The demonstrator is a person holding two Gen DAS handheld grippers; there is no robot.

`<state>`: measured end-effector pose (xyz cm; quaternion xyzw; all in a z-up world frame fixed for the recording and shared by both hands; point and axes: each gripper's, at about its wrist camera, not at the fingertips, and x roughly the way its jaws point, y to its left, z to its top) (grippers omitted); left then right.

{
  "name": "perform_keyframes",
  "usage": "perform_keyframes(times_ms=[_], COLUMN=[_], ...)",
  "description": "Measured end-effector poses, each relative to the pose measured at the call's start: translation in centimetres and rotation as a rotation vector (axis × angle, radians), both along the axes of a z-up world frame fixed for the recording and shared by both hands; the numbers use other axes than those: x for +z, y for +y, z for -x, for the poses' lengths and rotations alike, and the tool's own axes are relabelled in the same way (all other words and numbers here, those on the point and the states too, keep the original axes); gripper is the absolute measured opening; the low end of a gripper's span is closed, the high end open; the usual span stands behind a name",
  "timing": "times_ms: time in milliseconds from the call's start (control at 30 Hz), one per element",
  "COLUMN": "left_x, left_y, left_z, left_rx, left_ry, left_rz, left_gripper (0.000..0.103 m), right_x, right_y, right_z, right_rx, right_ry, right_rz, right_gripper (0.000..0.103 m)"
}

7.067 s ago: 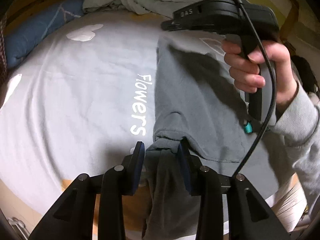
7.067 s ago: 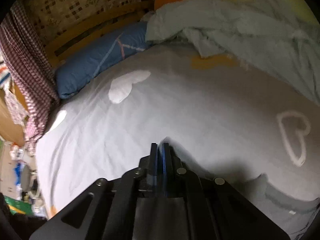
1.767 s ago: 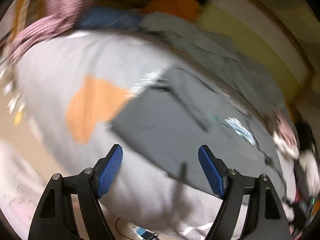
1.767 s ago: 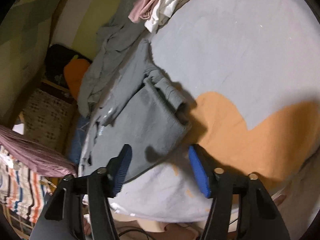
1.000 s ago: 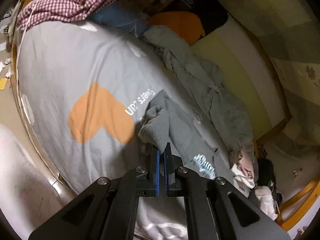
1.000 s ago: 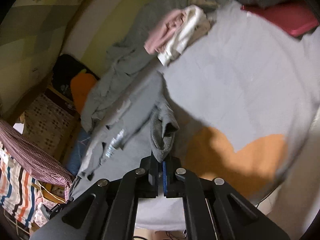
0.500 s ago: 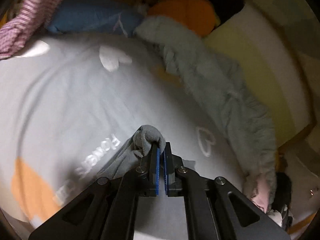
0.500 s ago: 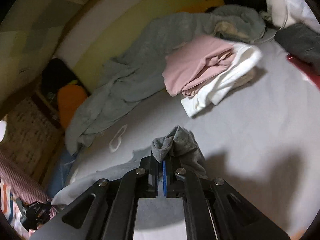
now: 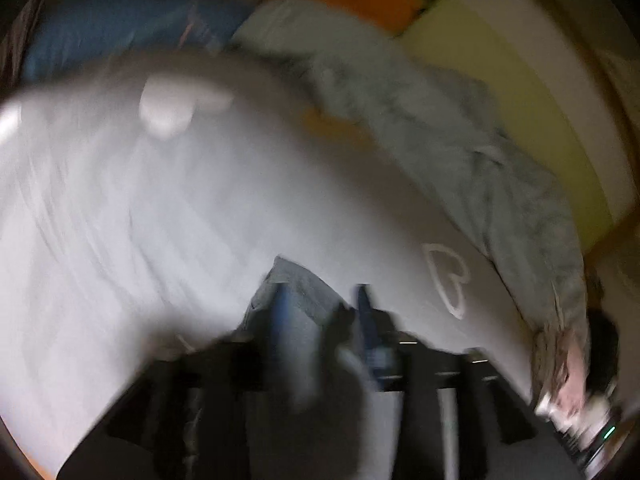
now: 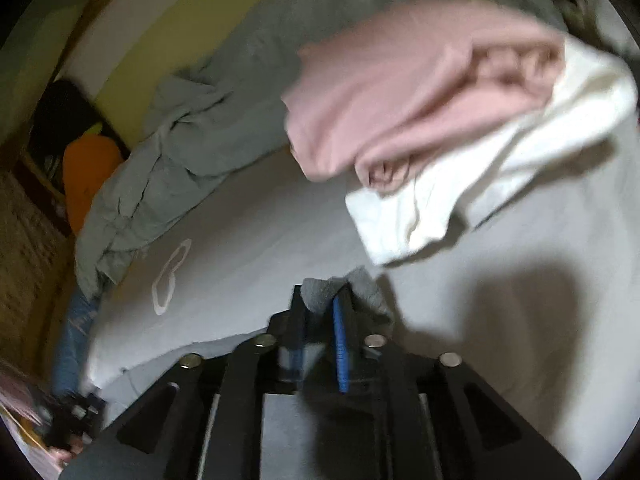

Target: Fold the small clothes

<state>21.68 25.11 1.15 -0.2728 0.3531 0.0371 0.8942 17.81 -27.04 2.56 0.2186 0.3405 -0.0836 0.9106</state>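
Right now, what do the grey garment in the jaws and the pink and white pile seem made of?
Grey garment: soft knit, probably cotton jersey; matte, limp, bunched at its edge. Pink garment and white garment: also soft matte fabric, draping in rounded folds; blur hides the weave.

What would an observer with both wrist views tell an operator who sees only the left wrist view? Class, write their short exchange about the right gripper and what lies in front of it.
Operator: I only have the blurred left wrist view. What is the right gripper doing?
Observer: Its jaws are opening, with a bunched fold of the grey garment between them.
Operator: What lies ahead of it?
Observer: A pink garment lies on top of a white garment, on the bed sheet beyond that fold.
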Motion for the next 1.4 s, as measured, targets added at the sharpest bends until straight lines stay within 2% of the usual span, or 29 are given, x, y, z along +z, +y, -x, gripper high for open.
perform_keyframes(times_ms=[33, 67, 133, 200, 233, 300, 367, 433, 533, 600, 700, 867, 967, 1000, 1067, 1100, 1167, 1200, 1233, 1267, 1300, 1400], left_x=[1.2, 2.1, 3.4, 3.9, 3.6, 2.3, 0.5, -1.5, -3.4, -4.2, -3.9, -3.6, -4.1, -4.4, -4.4, -4.3, -4.3, -4.2, -4.0, -3.5, -2.9, 0.2], left_y=[-0.7, -1.3, -2.8, -4.4, -5.1, -6.3, -6.4, -6.2, -5.9, -5.4, -5.2, -3.7, -2.1, -1.7, -1.7, -1.9, -2.3, -2.6, -2.9, -3.6, -4.3, -6.4], left_z=[1.5, 2.9, 5.4, 7.9, 8.7, 9.8, 10.5, 10.6, 10.8, 11.2, 11.9, 12.0, 12.3, 12.3, 11.6, 11.2, 10.4, 10.3, 10.1, 10.3, 10.6, 11.3], left_rx=[-0.005, -0.015, -0.058, -0.112, -0.13, -0.148, -0.153, -0.14, -0.139, -0.152, -0.155, -0.154, -0.116, -0.09, -0.074, -0.065, -0.019, -0.009, -0.004, -0.01, -0.017, -0.078], left_ry=[-0.032, -0.056, -0.107, -0.13, -0.12, -0.065, -0.007, 0.07, 0.124, 0.138, 0.127, 0.105, 0.05, 0.033, -0.007, -0.02, -0.018, -0.022, -0.035, -0.054, -0.077, -0.182], left_rz=[-0.074, -0.135, -0.232, -0.306, -0.33, -0.364, -0.361, -0.343, -0.337, -0.313, -0.306, -0.152, 0.062, 0.111, 0.12, 0.089, -0.001, -0.039, -0.095, -0.158, -0.186, -0.223], left_gripper=[0.062, 0.065, 0.068, 0.071, 0.071, 0.071, 0.071, 0.071, 0.071, 0.073, 0.072, 0.073, 0.079, 0.079, 0.079, 0.075, 0.039, 0.032, 0.019, 0.013, 0.01, 0.009], right_x=[0.9, 2.0, 3.4, 4.3, 4.3, 3.6, 2.1, 0.2, -2.2, -2.4, -2.7, -1.8, 0.3, 0.9, 1.3, 1.3, 0.6, 0.3, -0.1, -0.8, -1.4, -3.2], right_y=[0.8, 1.7, 2.9, 4.6, 6.0, 7.6, 9.4, 10.0, 9.3, 8.1, 7.7, 8.9, 10.7, 11.7, 14.4, 16.0, 18.1, 19.1, 19.6, 20.2, 20.6, 21.8], right_z=[0.8, 2.0, 3.7, 5.1, 5.5, 6.3, 6.7, 6.7, 6.5, 7.3, 8.7, 10.9, 12.2, 12.1, 10.8, 9.9, 8.2, 7.5, 6.9, 6.5, 6.3, 6.0], right_rx=[-0.012, -0.009, 0.024, 0.138, 0.246, 0.385, 0.477, 0.526, 0.489, 0.481, 0.507, 0.492, 0.516, 0.533, 0.568, 0.577, 0.607, 0.614, 0.621, 0.642, 0.653, 0.661], right_ry=[-0.022, -0.062, -0.094, -0.126, -0.12, -0.088, -0.051, -0.008, 0.065, 0.057, 0.067, 0.076, -0.011, -0.039, -0.059, -0.058, -0.047, -0.035, -0.023, -0.012, -0.001, 0.037], right_rz=[0.089, 0.188, 0.275, 0.27, 0.251, 0.214, 0.209, 0.226, 0.251, 0.222, 0.281, 0.382, 0.405, 0.407, 0.409, 0.403, 0.341, 0.309, 0.271, 0.211, 0.188, 0.209], right_gripper=[0.051, 0.06, 0.06, 0.06, 0.06, 0.06, 0.06, 0.06, 0.06, 0.059, 0.058, 0.059, 0.059, 0.059, 0.059, 0.057, 0.049, 0.04, 0.035, 0.029, 0.023, 0.017])
